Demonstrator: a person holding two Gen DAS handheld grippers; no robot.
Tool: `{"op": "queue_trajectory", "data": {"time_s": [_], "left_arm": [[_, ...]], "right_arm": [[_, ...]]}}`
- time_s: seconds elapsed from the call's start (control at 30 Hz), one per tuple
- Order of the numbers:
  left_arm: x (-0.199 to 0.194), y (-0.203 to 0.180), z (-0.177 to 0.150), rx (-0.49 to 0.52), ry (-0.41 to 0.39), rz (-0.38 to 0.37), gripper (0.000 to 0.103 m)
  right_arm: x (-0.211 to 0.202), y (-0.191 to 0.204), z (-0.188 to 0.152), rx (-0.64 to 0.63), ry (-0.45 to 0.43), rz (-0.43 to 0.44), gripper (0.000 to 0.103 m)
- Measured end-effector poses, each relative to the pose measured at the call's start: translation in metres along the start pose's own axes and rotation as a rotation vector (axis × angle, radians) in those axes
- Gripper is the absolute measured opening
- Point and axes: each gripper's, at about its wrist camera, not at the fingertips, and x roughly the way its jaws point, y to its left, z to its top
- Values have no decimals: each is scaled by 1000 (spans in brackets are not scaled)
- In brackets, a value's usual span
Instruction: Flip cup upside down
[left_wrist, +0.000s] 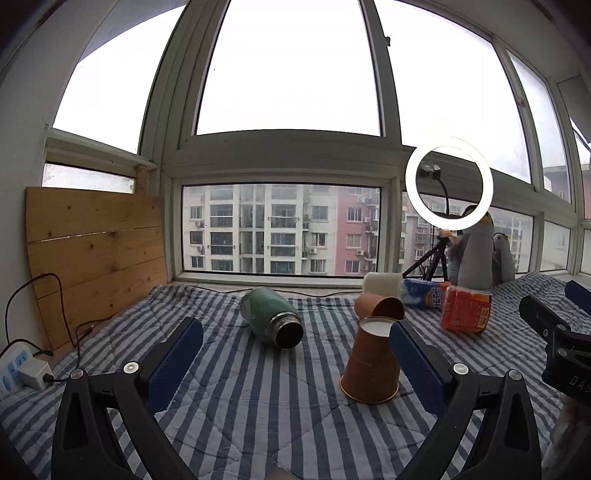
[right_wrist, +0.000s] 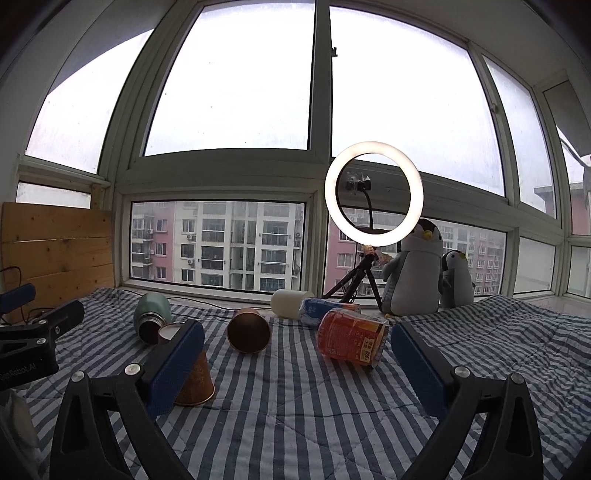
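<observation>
Though meant only as a work surface, striped quilt (left_wrist: 258, 398) fills everything below both grippers, w/ props scattered ahead toward the window. Largest of those: 2 plush penguins (right_wrist: 413, 273) far ahead-right of right gripper (right_wrist: 297, 365), parked by ring light (right_wrist: 373, 194) on its tripod, probably set there to light the scene. Next down in size: green flask (left_wrist: 271, 317) lying on its side straight ahead of left gripper (left_wrist: 295, 354), mouth turned back toward it, lid off. Orange snack pack (right_wrist: 352, 341) just ahead between right gripper's fingers, clear of them; blue pack (right_wrist: 321, 308) and white roll (right_wrist: 288, 302) behind it.

Then the cups. Brown paper cup (left_wrist: 371, 363) stands mouth-down on quilt, white base up, just inside left gripper's right finger (left_wrist: 415, 365), maybe touching, can't say. Same cup partly hidden behind right gripper's left finger in right view. 2nd brown cup (left_wrist: 380, 308) lying on its side just beyond it, mouth open toward right gripper.

Left gripper spread wide, empty; right gripper likewise wide, empty. Judged from the mouth-down cup: flip looks done for that 1, fingers apart most likely as a release. Lying cup possibly next; rolls easily, so needs a grip across the wall.
</observation>
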Motion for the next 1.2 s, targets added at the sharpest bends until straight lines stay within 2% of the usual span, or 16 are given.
{"op": "queue_trajectory", "data": {"time_s": [0.37, 1.2], "left_arm": [[-3, -3, 0, 13, -13, -22, 102], [-2, -4, 0, 14, -15, -22, 102]], "right_arm": [[6, -3, -2, 19, 34, 6, 102], [6, -7, -3, 47, 38, -10, 102]]}}
